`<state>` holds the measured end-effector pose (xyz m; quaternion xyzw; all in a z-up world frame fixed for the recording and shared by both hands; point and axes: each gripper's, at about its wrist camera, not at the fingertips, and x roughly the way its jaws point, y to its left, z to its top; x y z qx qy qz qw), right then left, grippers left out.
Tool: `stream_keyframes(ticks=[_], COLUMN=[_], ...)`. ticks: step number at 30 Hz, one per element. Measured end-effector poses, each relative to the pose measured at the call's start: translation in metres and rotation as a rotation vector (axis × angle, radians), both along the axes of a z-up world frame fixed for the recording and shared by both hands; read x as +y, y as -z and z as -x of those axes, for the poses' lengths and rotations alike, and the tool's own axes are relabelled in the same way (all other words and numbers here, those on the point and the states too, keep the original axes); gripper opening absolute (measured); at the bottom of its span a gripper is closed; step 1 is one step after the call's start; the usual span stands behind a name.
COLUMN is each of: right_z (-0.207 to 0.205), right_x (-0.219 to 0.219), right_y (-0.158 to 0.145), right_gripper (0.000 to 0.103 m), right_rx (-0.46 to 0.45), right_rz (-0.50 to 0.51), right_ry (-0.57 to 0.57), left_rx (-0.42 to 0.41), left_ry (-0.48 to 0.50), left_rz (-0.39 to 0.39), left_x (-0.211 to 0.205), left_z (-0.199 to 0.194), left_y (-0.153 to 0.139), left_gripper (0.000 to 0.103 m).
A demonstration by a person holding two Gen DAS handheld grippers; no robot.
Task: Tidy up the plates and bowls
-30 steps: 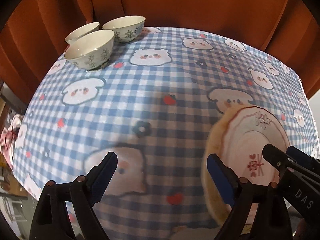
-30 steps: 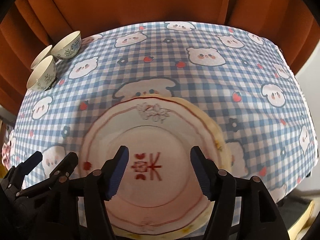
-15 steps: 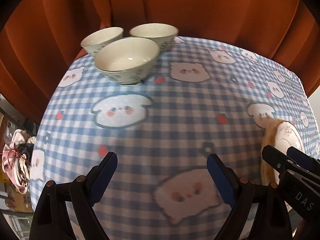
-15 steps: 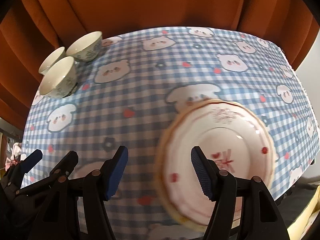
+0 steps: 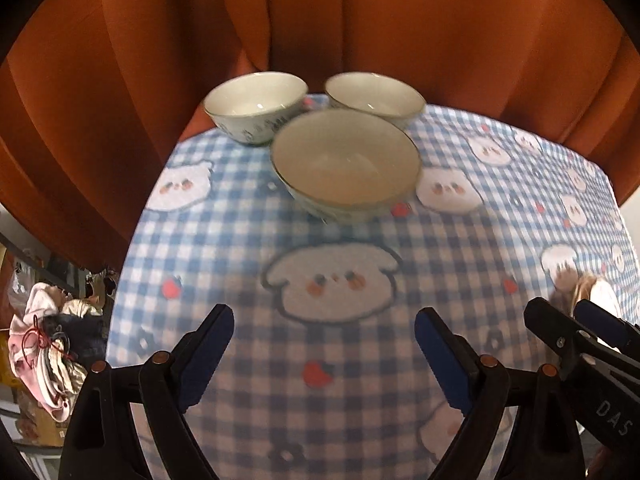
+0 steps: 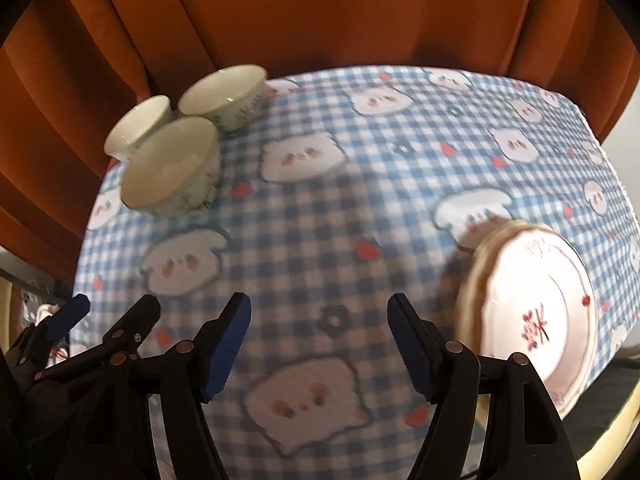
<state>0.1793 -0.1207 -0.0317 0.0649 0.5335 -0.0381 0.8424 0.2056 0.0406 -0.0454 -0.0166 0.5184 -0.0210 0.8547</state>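
Three white bowls with green print stand close together at the table's far left corner: the nearest bowl [image 5: 346, 164], one behind it to the left [image 5: 256, 106] and one to the right [image 5: 374, 98]. They also show in the right wrist view [image 6: 172, 168]. My left gripper [image 5: 324, 354] is open and empty, a short way in front of the nearest bowl. A stack of pink-patterned plates [image 6: 532, 312] lies at the table's right front. My right gripper [image 6: 318, 346] is open and empty, left of the plates.
A blue checked tablecloth with bear faces [image 5: 332, 284] covers the table. An orange curtain [image 5: 320, 20] hangs close behind it. Clothes and boxes [image 5: 44, 352] lie on the floor beyond the left edge. The right gripper's fingers [image 5: 576, 340] show in the left wrist view.
Both grippers have moved left and forward toward the bowls. The bowls now sit larger and centred in the left wrist view. The plates have slid to the right in both views.
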Motion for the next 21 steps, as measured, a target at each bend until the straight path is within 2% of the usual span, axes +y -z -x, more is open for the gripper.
stream_keyframes(ticks=[6, 13, 17, 21], right_z=[-0.035, -0.084, -0.107, -0.128], right_x=[0.019, 0.038, 0.051, 0.06], right_y=[-0.011, -0.009, -0.001, 0.008], right_gripper=[0.084, 0.085, 0.085, 0.084], right_rx=[-0.057, -0.087, -0.091, -0.104], right_rz=[-0.002, -0.023, 0.002, 0.014], right_ry=[-0.012, -0.048, -0.068, -0.1], left_rx=[-0.03, -0.05, -0.057, -0.05], left_ry=[-0.034, -0.024, -0.018, -0.028], left_rz=[-0.028, -0.051, -0.085, -0.082], left_x=[0.021, 0.023, 0.018, 0.017], left_z=[-0.033, -0.071, -0.092, -0.109], left_y=[-0.004, -0.001, 0.003, 0.015], left_gripper=[0.101, 0.101, 0.1, 0.095])
